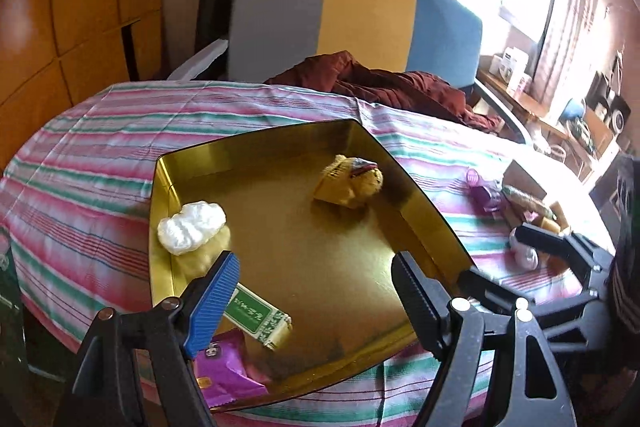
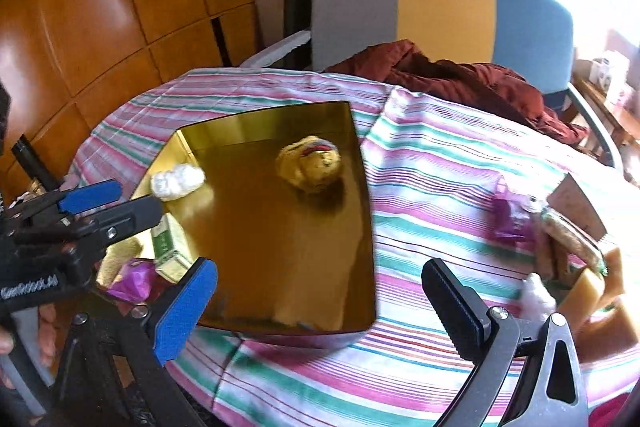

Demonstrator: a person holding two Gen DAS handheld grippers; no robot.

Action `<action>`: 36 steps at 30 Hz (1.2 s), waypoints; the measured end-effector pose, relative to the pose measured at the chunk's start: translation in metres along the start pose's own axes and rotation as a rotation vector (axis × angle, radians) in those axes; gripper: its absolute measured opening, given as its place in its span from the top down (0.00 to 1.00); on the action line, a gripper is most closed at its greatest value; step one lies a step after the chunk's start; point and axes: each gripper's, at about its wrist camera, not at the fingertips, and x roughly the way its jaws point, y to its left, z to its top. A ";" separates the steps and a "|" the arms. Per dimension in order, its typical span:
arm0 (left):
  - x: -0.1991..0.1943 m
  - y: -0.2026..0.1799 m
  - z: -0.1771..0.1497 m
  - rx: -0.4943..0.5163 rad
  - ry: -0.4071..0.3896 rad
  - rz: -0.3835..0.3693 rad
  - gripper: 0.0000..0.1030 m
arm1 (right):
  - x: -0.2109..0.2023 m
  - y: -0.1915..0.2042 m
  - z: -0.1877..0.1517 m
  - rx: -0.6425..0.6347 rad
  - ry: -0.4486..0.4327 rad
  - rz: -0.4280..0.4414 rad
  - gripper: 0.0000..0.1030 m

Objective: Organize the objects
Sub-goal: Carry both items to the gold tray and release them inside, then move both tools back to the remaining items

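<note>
The gold tin tray [image 1: 420, 187] sits in the middle of the table [image 2: 440, 155], shallow and shiny, metal by the look of it, with rounded corners. Four things are inside it: one crinkly yellow wrapped snack [image 1: 347, 183] toward the far right side, one puffy white packet [image 1: 191, 226] against the left wall, one green-and-white rectangular pack [image 1: 260, 315] near the front, and one glossy purple wrapper [image 1: 224, 373] at the front left corner.

The left hand-held gripper [image 1: 316, 297] hovers over the tray's near end with its jaws spread wide, nothing between them and not touching anything that I can see (one pad is ribbed blue, the other ribbed black). The right hand-held gripper [image 2: 320, 303] is the same story: gaping wide over the tray's front edge, gripping nothing.

Off to the right on the striped pink, green and white tablecloth there's a cluster of leftover snacks [image 2: 576, 247], including a purple packet [image 1: 484, 191], too blurred to count properly. Behind the table is a chair [image 1: 360, 19] in grey, yellow and blue panels with a crumpled maroon cloth [image 1: 384, 83] lying in front of it.
</note>
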 end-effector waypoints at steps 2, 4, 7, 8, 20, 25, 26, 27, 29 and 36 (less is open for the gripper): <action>0.001 -0.005 -0.001 0.020 0.002 0.003 0.22 | -0.001 -0.007 -0.001 0.013 -0.004 -0.020 0.00; 0.002 -0.011 -0.002 0.040 0.009 0.001 0.22 | -0.003 -0.016 -0.002 0.025 -0.005 -0.040 0.00; 0.004 -0.018 -0.003 0.056 0.018 -0.004 0.22 | -0.004 -0.027 -0.004 0.038 -0.005 -0.064 0.00; 0.005 -0.020 -0.004 0.061 0.021 -0.005 0.22 | -0.004 -0.031 -0.004 0.043 -0.005 -0.070 0.00; 0.010 -0.043 0.001 0.108 0.036 -0.063 0.22 | -0.031 -0.116 0.011 0.068 -0.063 -0.260 0.00; 0.020 -0.054 0.001 0.122 0.071 -0.067 0.22 | -0.045 -0.170 0.013 0.103 -0.099 -0.377 0.00; 0.022 -0.056 0.001 0.123 0.079 -0.072 0.22 | -0.047 -0.178 0.013 0.111 -0.104 -0.396 0.00; 0.024 -0.059 0.002 0.125 0.088 -0.084 0.22 | -0.050 -0.192 0.010 0.131 -0.113 -0.426 0.00; 0.027 -0.063 0.003 0.129 0.094 -0.096 0.22 | -0.055 -0.213 0.005 0.173 -0.125 -0.462 0.00; 0.046 -0.102 0.014 0.187 0.142 -0.169 0.22 | -0.069 -0.283 -0.019 0.500 -0.143 -0.453 0.00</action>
